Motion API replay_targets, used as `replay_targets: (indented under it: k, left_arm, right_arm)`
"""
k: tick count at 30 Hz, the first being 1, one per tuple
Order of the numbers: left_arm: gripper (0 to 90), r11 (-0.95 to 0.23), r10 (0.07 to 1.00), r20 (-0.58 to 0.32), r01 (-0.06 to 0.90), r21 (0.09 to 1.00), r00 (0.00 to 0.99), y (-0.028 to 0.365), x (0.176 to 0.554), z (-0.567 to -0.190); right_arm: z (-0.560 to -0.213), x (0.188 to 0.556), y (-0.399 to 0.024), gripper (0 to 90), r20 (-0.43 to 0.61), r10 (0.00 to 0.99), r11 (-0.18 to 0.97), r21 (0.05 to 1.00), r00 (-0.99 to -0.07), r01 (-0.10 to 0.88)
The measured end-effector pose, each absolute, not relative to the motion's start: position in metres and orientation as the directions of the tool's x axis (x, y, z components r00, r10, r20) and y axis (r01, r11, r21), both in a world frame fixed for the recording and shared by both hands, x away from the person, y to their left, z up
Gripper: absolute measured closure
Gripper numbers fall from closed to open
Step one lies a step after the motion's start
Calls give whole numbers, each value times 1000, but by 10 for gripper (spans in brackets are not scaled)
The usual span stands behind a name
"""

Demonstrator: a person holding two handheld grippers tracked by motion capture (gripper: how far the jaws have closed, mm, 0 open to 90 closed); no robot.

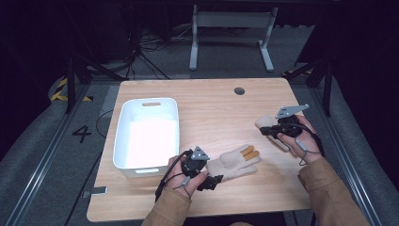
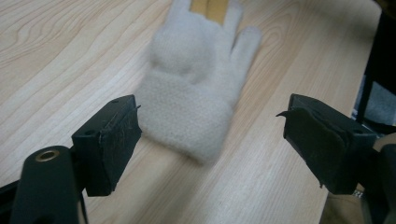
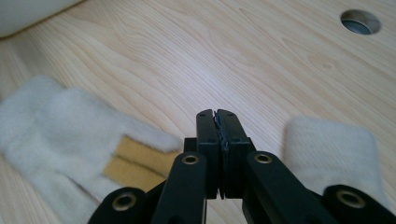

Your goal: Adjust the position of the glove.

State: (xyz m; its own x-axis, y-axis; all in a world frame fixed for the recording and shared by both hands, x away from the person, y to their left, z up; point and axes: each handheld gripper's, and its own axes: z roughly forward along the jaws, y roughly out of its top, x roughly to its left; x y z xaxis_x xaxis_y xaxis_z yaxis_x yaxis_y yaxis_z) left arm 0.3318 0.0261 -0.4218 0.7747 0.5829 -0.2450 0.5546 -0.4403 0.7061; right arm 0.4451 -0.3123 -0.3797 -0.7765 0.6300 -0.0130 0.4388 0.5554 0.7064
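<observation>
While my forearms enter from the near edge in the high view, my left gripper (image 1: pixel 212 181) sits at the cuff end of 1 cream glove (image 1: pixel 234 162) lying flat on the wooden table (image 1: pixel 216 108), its 2 tan fingertips pointing away to the right; my right gripper (image 1: pixel 269 131) hovers farther right against a 2nd cream glove (image 1: pixel 266 122), well apart from the 1st. 1 white bin (image 1: pixel 147 136) stands at the table's left, just beside my left hand. Left gripper view: jaws spread wide and released, the glove (image 2: pixel 196 88) lying between and beyond them, its cuff nearest, touching neither pad. Right gripper view: jaws clenched pad to pad with nothing between them; the 2-tone glove (image 3: pixel 70 135) lies to their left, the other glove's ribbed cuff (image 3: pixel 331 154) to their right, 1 round grommet hole (image 3: pixel 359 21) in the far tabletop.
</observation>
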Motion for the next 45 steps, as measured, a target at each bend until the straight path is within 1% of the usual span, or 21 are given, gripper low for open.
replay_targets:
  k: [3, 6, 9, 11, 14, 22, 32, 41, 45]
  left_arm:
    - [203, -454, 608, -211, 553, 698, 766, 24, 333, -421]
    - [250, -452, 630, -209, 572, 685, 748, 25, 334, -419]
    - [276, -492, 616, -179, 552, 673, 767, 27, 333, -415]
    - [321, -528, 595, -160, 532, 662, 788, 28, 331, -413]
    - [313, -553, 575, -151, 518, 653, 804, 28, 328, -410]
    - [308, -556, 570, -155, 518, 650, 807, 28, 326, -407]
    - [304, -567, 556, -154, 508, 648, 817, 27, 323, -408]
    - [308, -572, 551, -158, 509, 643, 820, 26, 324, -409]
    - [312, -571, 554, -159, 512, 642, 817, 25, 326, -409]
  right_arm:
    - [-378, 449, -301, 900, -6, 602, 571, 702, -798, 426]
    - [-381, 449, -296, 900, -4, 591, 587, 689, -807, 426]
    - [-384, 448, -291, 900, -8, 571, 601, 685, -821, 412]
    - [-388, 448, -286, 900, -7, 558, 612, 678, -830, 406]
    - [-393, 447, -278, 900, -13, 539, 634, 664, -842, 396]
    - [-406, 448, -264, 900, -32, 512, 677, 630, -858, 381]
    - [-426, 451, -247, 899, -28, 476, 721, 584, -879, 372]
    - [-431, 450, -244, 899, -16, 461, 749, 543, -887, 380]
    - [-431, 446, -245, 900, 10, 454, 762, 513, -891, 395]
